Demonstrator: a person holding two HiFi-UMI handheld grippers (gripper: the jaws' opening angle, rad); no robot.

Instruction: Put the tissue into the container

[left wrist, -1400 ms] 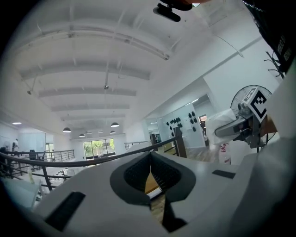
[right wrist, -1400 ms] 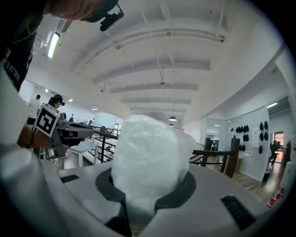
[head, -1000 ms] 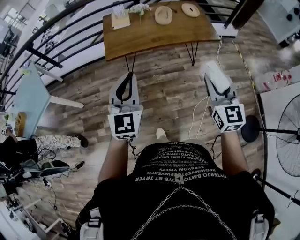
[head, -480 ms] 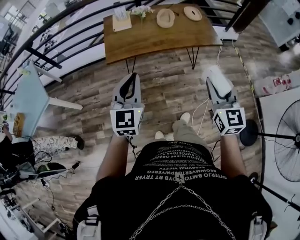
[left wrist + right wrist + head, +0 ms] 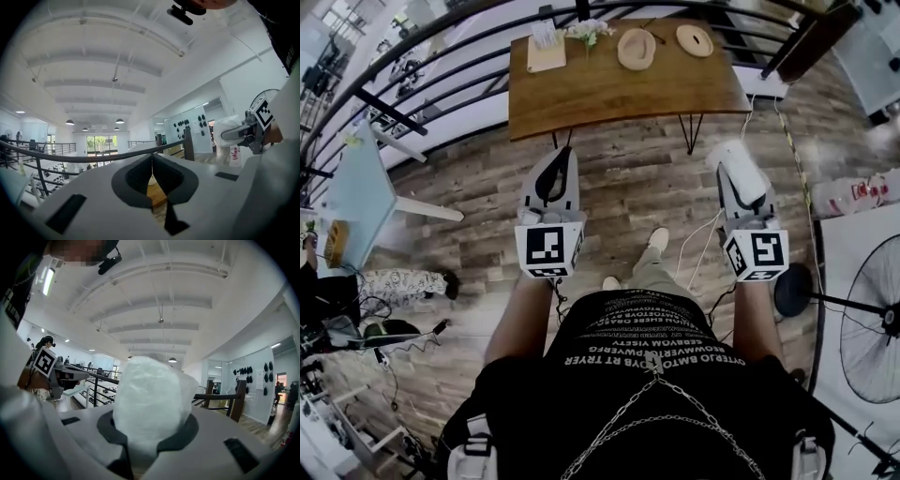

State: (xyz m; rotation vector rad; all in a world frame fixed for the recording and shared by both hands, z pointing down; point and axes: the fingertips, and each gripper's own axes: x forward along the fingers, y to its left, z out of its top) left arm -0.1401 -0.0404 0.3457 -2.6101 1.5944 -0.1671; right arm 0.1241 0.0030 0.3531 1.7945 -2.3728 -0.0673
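My right gripper (image 5: 733,161) is shut on a white plastic-wrapped tissue pack (image 5: 741,174); in the right gripper view the tissue pack (image 5: 149,399) fills the space between the jaws of the right gripper (image 5: 151,430) and sticks out past them. The left gripper (image 5: 563,155) is held level beside it, shut and holding nothing. In the left gripper view the left gripper (image 5: 151,165) has its pads pressed together. Both point at a wooden table (image 5: 609,86) ahead. A small wooden box (image 5: 546,52) with white paper in it stands at the table's far left corner.
On the table also stand a flower sprig (image 5: 587,29), a wooden bowl (image 5: 636,48) and a wooden plate (image 5: 695,39). A black railing (image 5: 412,89) runs behind the table. A fan (image 5: 872,328) stands to the right, and cables (image 5: 698,239) lie on the plank floor.
Both grippers have moved forward together toward the table as the person stepped ahead; the table sits lower and nearer in the head view. Neither grip has changed.
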